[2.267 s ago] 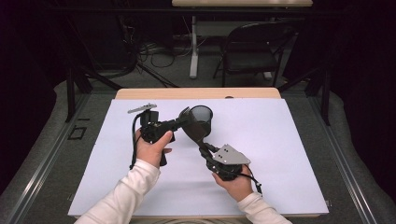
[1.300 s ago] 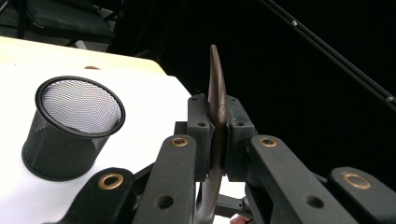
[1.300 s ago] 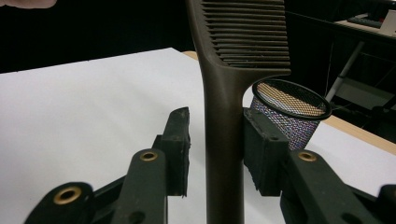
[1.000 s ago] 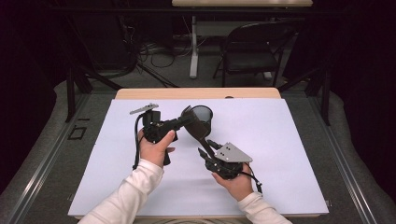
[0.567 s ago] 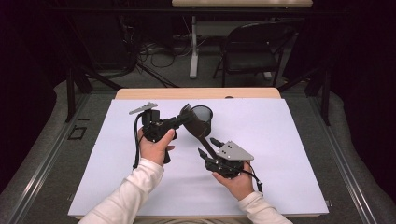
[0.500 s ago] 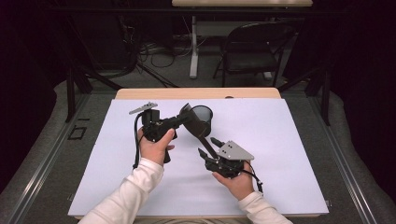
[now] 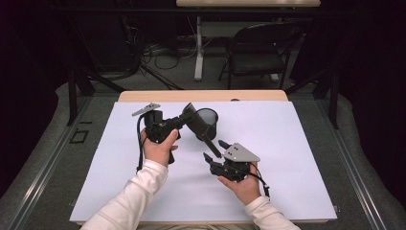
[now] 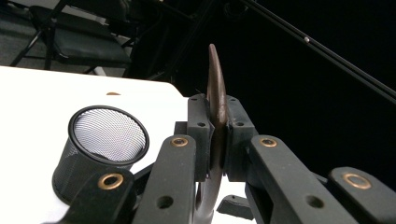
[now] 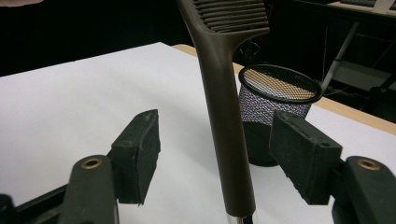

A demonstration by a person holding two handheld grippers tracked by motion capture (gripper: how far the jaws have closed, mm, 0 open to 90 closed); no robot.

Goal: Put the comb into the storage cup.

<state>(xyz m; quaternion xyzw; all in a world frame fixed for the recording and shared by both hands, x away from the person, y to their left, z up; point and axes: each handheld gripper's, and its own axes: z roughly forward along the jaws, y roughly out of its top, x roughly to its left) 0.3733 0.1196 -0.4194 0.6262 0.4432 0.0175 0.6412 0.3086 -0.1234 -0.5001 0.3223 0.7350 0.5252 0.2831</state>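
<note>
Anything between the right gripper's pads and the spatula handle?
Nothing visible. The spatula handle stands in the gap between the right gripper pads, apart from both; its jaws have just been opening. The left gripper clamps the blade end. The mesh cup sits behind.

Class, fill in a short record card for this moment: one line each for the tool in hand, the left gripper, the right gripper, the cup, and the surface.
Tool: dark brown slotted spatula, held up off the table
Left gripper: shut on the spatula's thin blade edge
Right gripper: jaws have just been opening; handle stands between the pads, touching neither
Cup: black mesh cup, upright, standing just behind the spatula
Surface: white sheet on a wooden table
</note>
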